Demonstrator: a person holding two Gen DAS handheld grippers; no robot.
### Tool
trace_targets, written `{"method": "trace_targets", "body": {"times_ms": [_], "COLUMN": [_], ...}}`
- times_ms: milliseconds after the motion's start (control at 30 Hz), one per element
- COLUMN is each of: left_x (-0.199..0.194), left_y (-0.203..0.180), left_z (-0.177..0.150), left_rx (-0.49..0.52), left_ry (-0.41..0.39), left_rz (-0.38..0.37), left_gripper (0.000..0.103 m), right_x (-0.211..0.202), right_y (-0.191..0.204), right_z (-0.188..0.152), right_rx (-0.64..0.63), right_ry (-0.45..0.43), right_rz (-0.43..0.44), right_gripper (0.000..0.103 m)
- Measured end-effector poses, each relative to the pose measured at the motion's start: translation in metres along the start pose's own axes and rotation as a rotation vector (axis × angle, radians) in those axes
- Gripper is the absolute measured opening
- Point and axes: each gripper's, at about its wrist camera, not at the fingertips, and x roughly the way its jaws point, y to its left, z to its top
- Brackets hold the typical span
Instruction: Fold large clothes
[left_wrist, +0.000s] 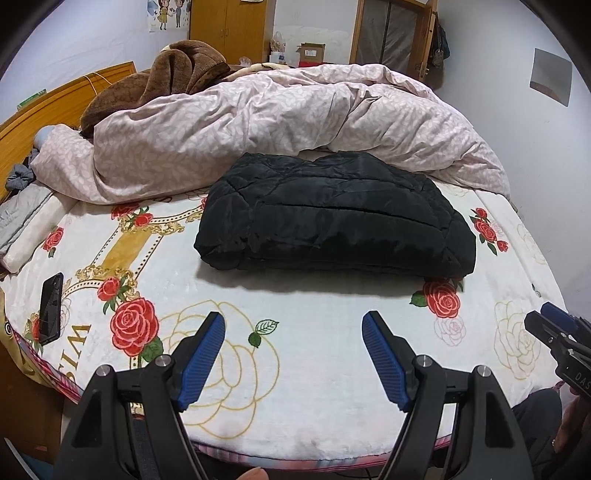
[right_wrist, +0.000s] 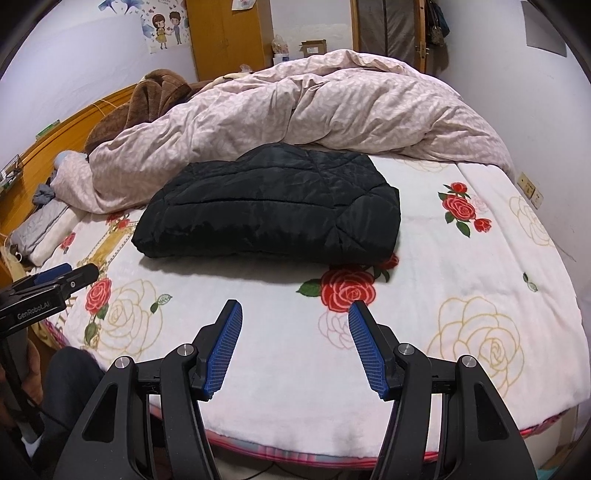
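A black quilted jacket (left_wrist: 332, 214) lies folded into a thick rectangle in the middle of the bed; it also shows in the right wrist view (right_wrist: 273, 210). My left gripper (left_wrist: 293, 321) is open and empty, above the rose-print blanket (left_wrist: 295, 369) near the bed's front edge, well short of the jacket. My right gripper (right_wrist: 295, 310) is open and empty too, also in front of the jacket. The right gripper shows at the right edge of the left wrist view (left_wrist: 554, 325), and the left gripper shows at the left edge of the right wrist view (right_wrist: 55, 280).
A bunched pink duvet (left_wrist: 277, 129) lies behind the jacket with a brown blanket (left_wrist: 166, 77) beyond it. A black phone (left_wrist: 51, 306) lies on the blanket at the left. Folded grey and white clothes (right_wrist: 44, 229) sit at the far left. A wooden headboard (left_wrist: 55, 99) borders the left.
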Motion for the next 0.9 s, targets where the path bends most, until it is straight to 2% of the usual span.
{"method": "trace_targets", "body": {"times_ms": [900], "left_x": [0.0017], "left_y": [0.0013], "left_z": [-0.0040], "left_rx": [0.000], "left_ry": [0.005], "left_rz": [0.011], "left_gripper": [0.078], "right_x": [0.0018], "right_y": [-0.0002], "right_z": [-0.0023], "right_rx": [-0.001], "right_ry": [0.007], "right_rz": [-0.004], "right_gripper": [0.060]}}
